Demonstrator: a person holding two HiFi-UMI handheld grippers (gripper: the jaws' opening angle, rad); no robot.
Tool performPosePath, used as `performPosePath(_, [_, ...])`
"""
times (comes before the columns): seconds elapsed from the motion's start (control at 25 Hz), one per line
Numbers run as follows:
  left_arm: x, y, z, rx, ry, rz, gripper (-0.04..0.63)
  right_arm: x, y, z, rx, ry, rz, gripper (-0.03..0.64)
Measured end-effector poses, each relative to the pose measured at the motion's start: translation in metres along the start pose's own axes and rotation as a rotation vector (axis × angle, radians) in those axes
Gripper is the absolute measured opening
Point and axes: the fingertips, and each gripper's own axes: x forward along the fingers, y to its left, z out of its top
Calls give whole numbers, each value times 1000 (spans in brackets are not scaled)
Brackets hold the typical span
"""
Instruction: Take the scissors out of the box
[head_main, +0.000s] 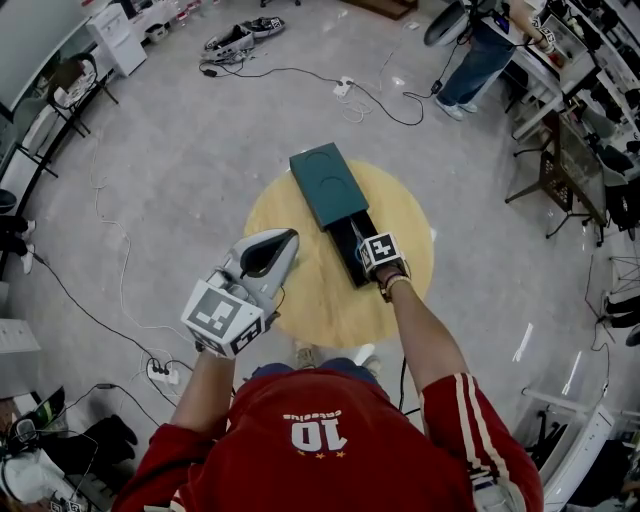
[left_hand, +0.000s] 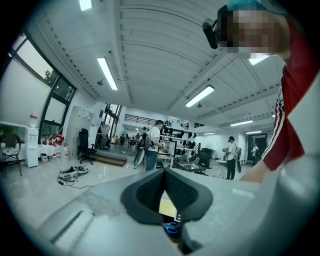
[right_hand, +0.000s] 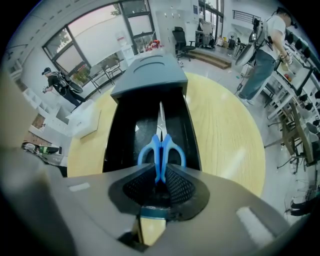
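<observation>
A dark green box (head_main: 328, 185) lies on a round wooden table (head_main: 290, 305), its black inner tray (head_main: 347, 240) slid out toward me. In the right gripper view the scissors (right_hand: 161, 145), blue-handled with the blades pointing at the box sleeve (right_hand: 150, 75), lie along the tray (right_hand: 125, 130). My right gripper (right_hand: 161, 172) points steeply down into the tray and is shut on the lower part of the blue handles. In the head view its marker cube (head_main: 380, 250) hides the scissors. My left gripper (head_main: 286, 240) hovers level above the table's left side, shut and holding nothing; its closed tips (left_hand: 165, 171) face the room.
The table stands alone on a grey floor with loose cables (head_main: 300, 75) and a power strip (head_main: 160, 375). A person in jeans (head_main: 480, 60) stands at desks far right. Chairs and racks (head_main: 570, 170) line the right side, more furniture (head_main: 60, 90) the left.
</observation>
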Motion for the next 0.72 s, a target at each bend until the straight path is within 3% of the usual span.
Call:
performPosePath(0.44, [-6,-11,5,0,-19,5,3,-24,12,-11,-37,-22,32,69])
performPosePath(0.72, [-1,-24,16,4,-44,27,3,-54,8,-9,-32,-172,48,69])
